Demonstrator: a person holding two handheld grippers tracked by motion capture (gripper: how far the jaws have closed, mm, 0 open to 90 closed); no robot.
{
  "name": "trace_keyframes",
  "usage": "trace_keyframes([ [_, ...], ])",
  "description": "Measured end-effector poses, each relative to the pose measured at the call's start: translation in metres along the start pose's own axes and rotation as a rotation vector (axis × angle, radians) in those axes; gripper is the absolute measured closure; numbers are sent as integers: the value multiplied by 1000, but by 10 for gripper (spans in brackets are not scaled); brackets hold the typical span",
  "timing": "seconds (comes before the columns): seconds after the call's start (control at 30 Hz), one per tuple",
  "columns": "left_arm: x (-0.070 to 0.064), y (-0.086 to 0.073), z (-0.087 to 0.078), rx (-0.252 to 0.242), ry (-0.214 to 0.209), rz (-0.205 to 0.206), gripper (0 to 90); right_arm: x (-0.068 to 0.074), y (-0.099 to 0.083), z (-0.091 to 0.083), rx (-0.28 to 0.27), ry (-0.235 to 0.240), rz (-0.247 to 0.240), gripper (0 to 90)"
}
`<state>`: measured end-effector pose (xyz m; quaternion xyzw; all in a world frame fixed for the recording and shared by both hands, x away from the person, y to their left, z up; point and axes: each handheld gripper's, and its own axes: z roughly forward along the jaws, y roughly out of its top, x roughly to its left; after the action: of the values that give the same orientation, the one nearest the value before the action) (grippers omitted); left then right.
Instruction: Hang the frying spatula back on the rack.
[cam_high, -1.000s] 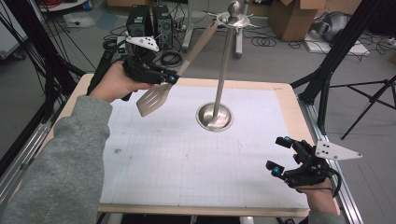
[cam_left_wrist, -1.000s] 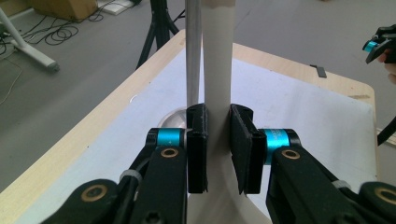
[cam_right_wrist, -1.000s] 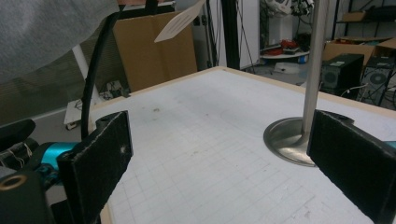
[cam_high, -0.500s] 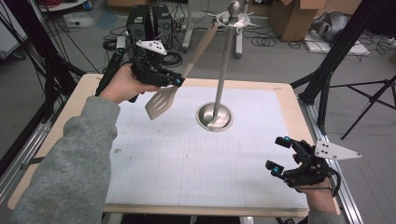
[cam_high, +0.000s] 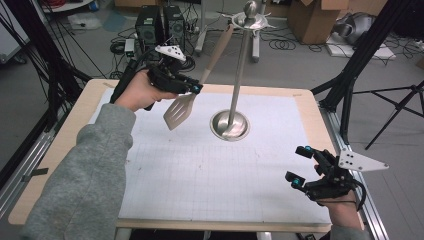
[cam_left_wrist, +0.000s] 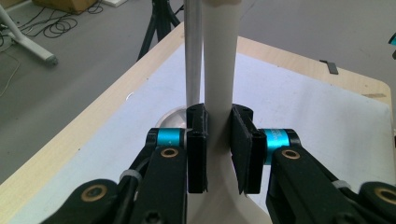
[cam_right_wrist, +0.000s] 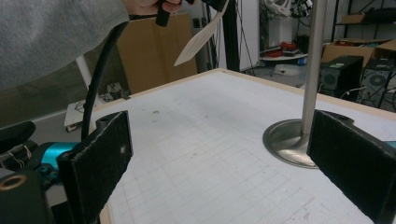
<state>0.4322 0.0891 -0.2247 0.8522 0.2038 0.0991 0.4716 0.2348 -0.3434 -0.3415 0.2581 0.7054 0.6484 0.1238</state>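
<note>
The left gripper (cam_high: 192, 89) holds a spatula (cam_high: 179, 111) aloft at about ten o'clock over the surface (cam_high: 210, 170), its fingers (cam_left_wrist: 196, 149) clamped on the neck where the blade narrows into the handle. The slotted blade hangs low toward the person; the pale handle (cam_high: 218, 47) rises toward one o'clock, its tip close to the hooks at the top of a metal stand (cam_high: 239, 65). From the left gripper view the handle (cam_left_wrist: 218, 60) runs just beside the stand's pole (cam_left_wrist: 193, 51); whether they touch cannot be told.

The right gripper (cam_high: 300, 165) sits at about four o'clock near the surface edge, its fingers (cam_right_wrist: 100, 163) spread wide and holding nothing.

Assessment: the spatula looks light and rigid, a thin metal blade on a smooth handle. The smooth handle could slide or pivot between the pads, so the present hold at the neck seems sound. The stand's round base (cam_high: 230, 125) is narrow; a knock against the pole could rock it.
</note>
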Motion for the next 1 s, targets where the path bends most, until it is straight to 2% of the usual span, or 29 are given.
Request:
trace_keyframes([
  [0.3,0,0,11,-3,-2,-13,767,1,0,0,3,1,4,58],
  [0.5,-2,1,20,-5,-7,-16,767,1,2,0,1,1,-13,58],
  [0.8,1,-2,26,-15,-21,-7,767,2,2,-1,2,3,-9,58],
  [1.0,1,-2,29,-12,-24,-18,766,1,1,-1,8,-2,-1,58],
])
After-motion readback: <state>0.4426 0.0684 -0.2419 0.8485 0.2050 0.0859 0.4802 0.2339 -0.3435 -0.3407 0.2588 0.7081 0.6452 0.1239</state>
